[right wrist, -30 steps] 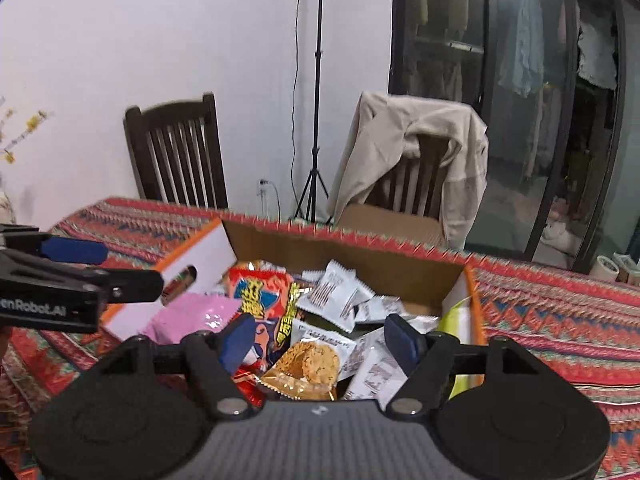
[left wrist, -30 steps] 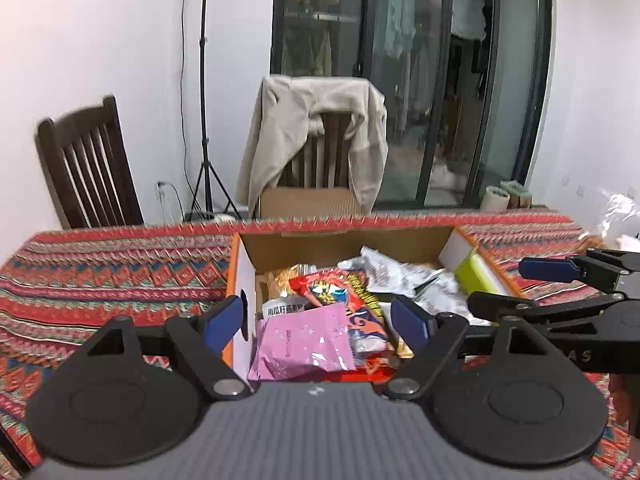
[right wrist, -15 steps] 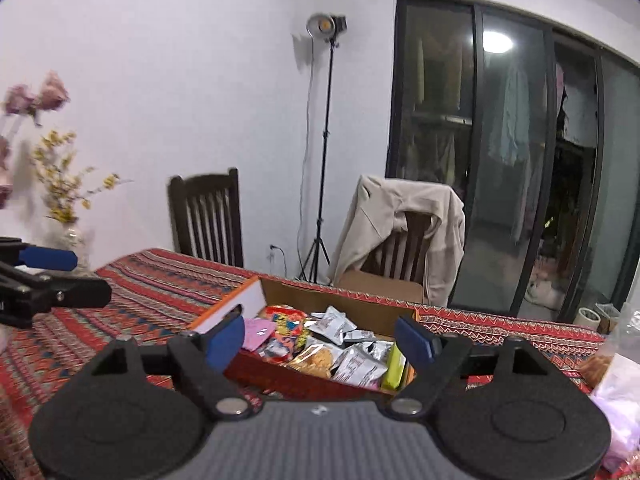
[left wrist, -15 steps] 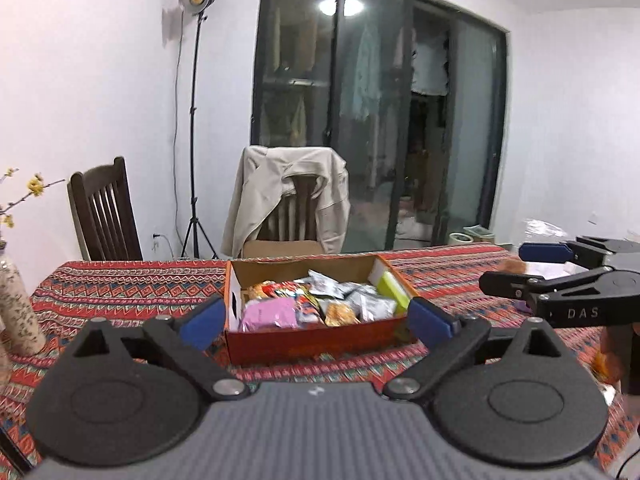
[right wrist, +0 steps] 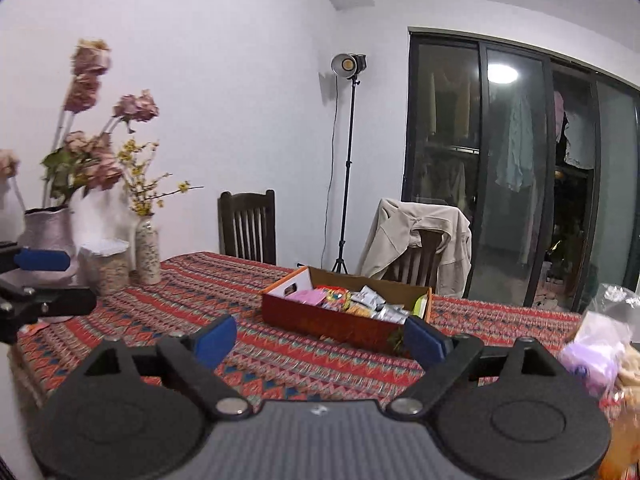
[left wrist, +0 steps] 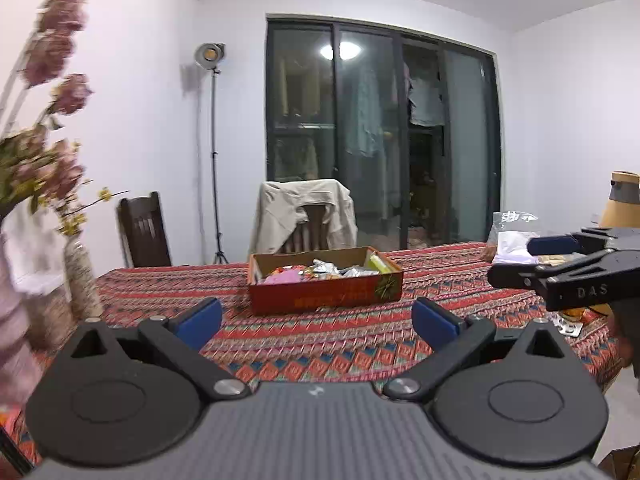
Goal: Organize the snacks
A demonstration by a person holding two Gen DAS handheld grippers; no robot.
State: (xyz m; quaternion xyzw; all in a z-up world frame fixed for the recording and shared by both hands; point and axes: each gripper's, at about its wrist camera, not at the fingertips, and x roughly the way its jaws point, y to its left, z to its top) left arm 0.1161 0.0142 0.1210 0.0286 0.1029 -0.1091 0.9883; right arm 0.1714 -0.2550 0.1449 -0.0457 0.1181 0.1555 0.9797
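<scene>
Looking along each wrist camera in turn.
Left view: left tongs (left wrist: 316,318) spread wide, just opened further, nothing between them; snack box (left wrist: 325,286) well ahead on the patterned bench (left wrist: 320,344); right tongs (left wrist: 520,258) to the right.
Right view: right tongs (right wrist: 318,338) spread, just opened further, empty; snack box (right wrist: 344,320) ahead, slightly right; plastic bags (right wrist: 596,344) far right.

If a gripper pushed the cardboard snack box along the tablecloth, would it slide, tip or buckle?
The snack box is low and wide, so tipping seems unlikely. Packets fill it loosely, so it is probably light. The patterned tablecloth may bunch under it, and the thin cardboard walls could flex.
</scene>
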